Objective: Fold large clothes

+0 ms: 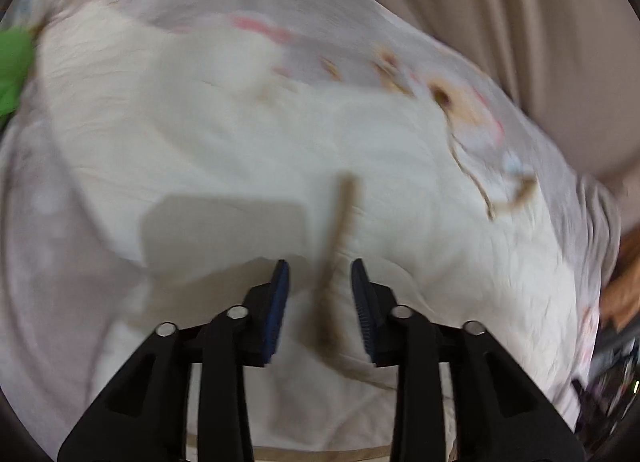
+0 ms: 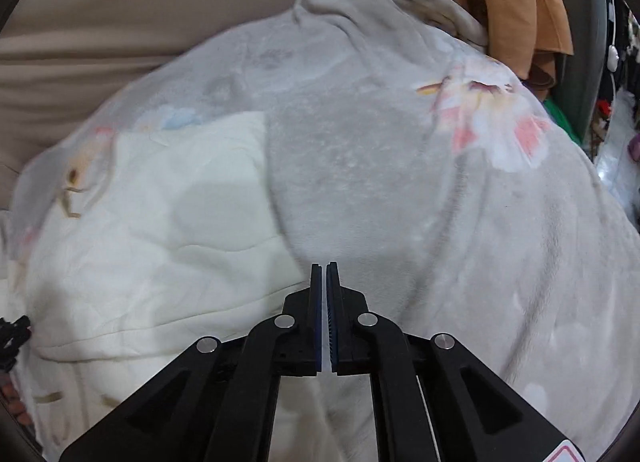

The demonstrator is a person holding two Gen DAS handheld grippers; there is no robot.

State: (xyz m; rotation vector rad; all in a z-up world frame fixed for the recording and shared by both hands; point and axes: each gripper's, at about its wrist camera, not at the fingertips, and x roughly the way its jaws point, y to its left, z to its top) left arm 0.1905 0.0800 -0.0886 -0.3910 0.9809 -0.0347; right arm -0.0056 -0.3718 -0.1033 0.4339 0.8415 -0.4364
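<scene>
— Left gripper [image 1: 320,274]?
— Fingers apart, over the cream garment [image 1: 240,133], a brown stripe [image 1: 340,229] between them.
— Right gripper [image 2: 324,274]?
— Fingers together, with a thin pale sliver pinched between them; garment spread over the grey blanket [image 2: 360,165], beige sofa [image 2: 120,21] behind.

Bare beige sofa back [image 2: 100,21] fills the upper left of the right wrist view. At the upper right, hanging orange cloth [image 2: 516,1] and dark clutter [image 2: 612,73] crowd the blanket's [image 2: 380,165] edge.
</scene>
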